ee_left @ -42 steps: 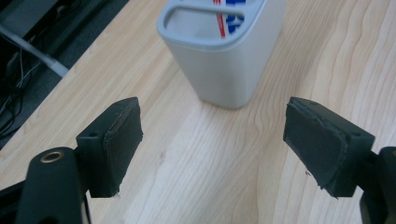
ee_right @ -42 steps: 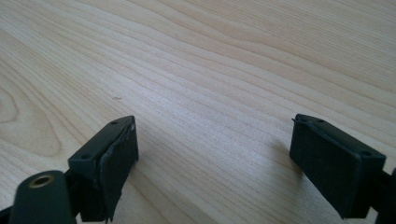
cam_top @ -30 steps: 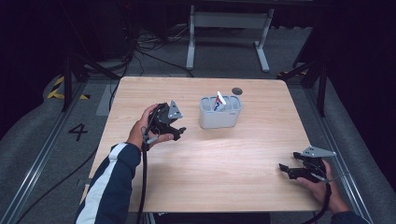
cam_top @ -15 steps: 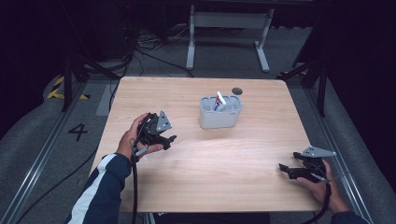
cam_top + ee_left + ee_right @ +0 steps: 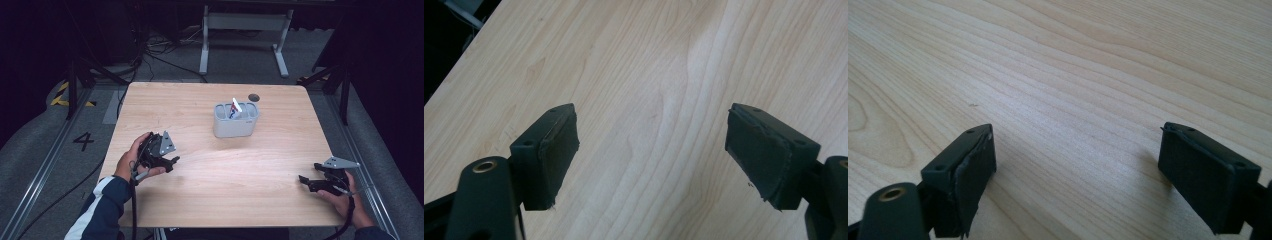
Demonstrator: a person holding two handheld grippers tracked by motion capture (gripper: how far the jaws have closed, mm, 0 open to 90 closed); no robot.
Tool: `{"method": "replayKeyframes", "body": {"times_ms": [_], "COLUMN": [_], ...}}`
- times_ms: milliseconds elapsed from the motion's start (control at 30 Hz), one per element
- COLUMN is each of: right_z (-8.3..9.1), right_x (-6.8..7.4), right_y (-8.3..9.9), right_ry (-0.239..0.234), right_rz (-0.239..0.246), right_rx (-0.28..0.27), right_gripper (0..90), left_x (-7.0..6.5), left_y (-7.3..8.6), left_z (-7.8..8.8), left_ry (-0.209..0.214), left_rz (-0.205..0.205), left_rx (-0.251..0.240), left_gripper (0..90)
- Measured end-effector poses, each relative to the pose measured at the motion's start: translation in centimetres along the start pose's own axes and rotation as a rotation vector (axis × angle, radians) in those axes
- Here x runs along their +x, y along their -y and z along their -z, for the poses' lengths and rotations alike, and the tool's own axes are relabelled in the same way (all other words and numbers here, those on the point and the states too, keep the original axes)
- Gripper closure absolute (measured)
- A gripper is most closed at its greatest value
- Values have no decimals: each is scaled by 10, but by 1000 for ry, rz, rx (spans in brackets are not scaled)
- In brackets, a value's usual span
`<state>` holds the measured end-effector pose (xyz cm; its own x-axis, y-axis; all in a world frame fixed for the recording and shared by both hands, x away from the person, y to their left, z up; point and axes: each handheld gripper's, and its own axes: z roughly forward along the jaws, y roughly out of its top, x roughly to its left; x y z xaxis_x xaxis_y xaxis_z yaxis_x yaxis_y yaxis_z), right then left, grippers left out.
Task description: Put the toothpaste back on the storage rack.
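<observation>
The left tongs point(image 5: 172, 161) hang low over the light wooden bench point(image 5: 260, 195) near its left edge, jaws apart with nothing between them. The right tongs point(image 5: 303, 181) rest by the near right corner, equally wide and empty. The grey plastic tub point(image 5: 235, 125), with a white-and-blue item point(image 5: 234, 108) standing in it, sits toward the far edge, well apart from both. To do a reach for the tub well, the left tongs should probably approach level and straddle its near wall squarely before closing.

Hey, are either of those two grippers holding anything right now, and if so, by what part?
Nothing is held. The left gripper and the right gripper both have open jaws over bare table.
</observation>
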<state>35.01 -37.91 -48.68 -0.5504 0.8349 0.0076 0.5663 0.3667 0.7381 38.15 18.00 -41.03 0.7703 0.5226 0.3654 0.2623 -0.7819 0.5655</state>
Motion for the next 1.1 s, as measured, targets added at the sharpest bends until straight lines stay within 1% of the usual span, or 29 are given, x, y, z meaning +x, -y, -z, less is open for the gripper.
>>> {"method": "replayKeyframes", "body": {"times_ms": [33, 100, 133, 167, 233, 267, 333, 433, 500, 533, 600, 633, 667, 700, 800, 833, 933, 967, 1000, 1033, 1067, 1100], "right_z": [0, 0, 0, 0, 0, 0, 0, 0, 0, 0, 0, 0, 0, 0, 0, 0, 0, 0, 0, 0, 0, 0], "right_x": [0, 0, 0, 0, 0, 0, 0, 0, 0, 0, 0, 0, 0, 0, 0, 0, 0, 0, 0, 0, 0, 0], "right_y": [0, 0, 0, 0, 0, 0, 0, 0, 0, 0, 0, 0, 0, 0, 0, 0, 0, 0, 0, 0, 0, 0], "right_ry": [1, 2, 2, 2, 1, 2, 2, 2, 2, 2, 2, 2, 2, 2, 1, 1, 1, 1, 1, 1, 2, 1], "right_rz": [1, -2, -1, -1, -2, -1, -1, -1, -2, -1, -1, -1, -1, -1, -2, -1, -2, -1, -2, -2, -2, -2], "right_rx": [0, 0, 0, 0, 0, 0, 0, 0, 0, 0, 0, 0, 0, 0, 0, 0, 0, 0, 0, 0, 0, 0], "right_gripper": [155, 155, 155, 155, 155, 155, 155, 155, 155, 155, 155, 155, 155, 155, 155, 155, 155, 155, 155, 155, 155, 155], "left_x": [-1, -2, -3, -3, -5, -5, -6, -7, -7, -7, -8, -8, -9, -9, -11, -11, -14, -14, -14, -14, -16, -17], "left_y": [3, 9, 12, 12, 21, 23, 29, 37, 40, 47, 52, 52, 57, 60, 69, 72, 82, 85, 87, 87, 94, 97], "left_z": [1, 2, 3, 3, 4, 5, 5, 8, 9, 10, 12, 12, 13, 13, 15, 15, 14, 14, 14, 14, 14, 13], "left_ry": [3, -3, -1, -1, -4, -4, -1, -9, -11, -7, -10, -10, -8, -12, -5, 2, 12, 13, 23, 23, 34, 45], "left_rz": [7, 6, 5, 5, 14, 9, 16, 25, 27, 43, 44, 44, 55, 57, 78, 80, 101, 104, 106, 106, 137, 155], "left_rx": [4, 7, 23, 23, 30, 39, 48, 60, 62, 57, 63, 63, 73, 68, 74, 83, 84, 74, 80, 80, 63, 57], "left_gripper": [218, 218, 218, 218, 217, 218, 217, 217, 217, 217, 216, 215, 215, 214, 214, 214, 210, 210, 210, 209, 208, 207]}}
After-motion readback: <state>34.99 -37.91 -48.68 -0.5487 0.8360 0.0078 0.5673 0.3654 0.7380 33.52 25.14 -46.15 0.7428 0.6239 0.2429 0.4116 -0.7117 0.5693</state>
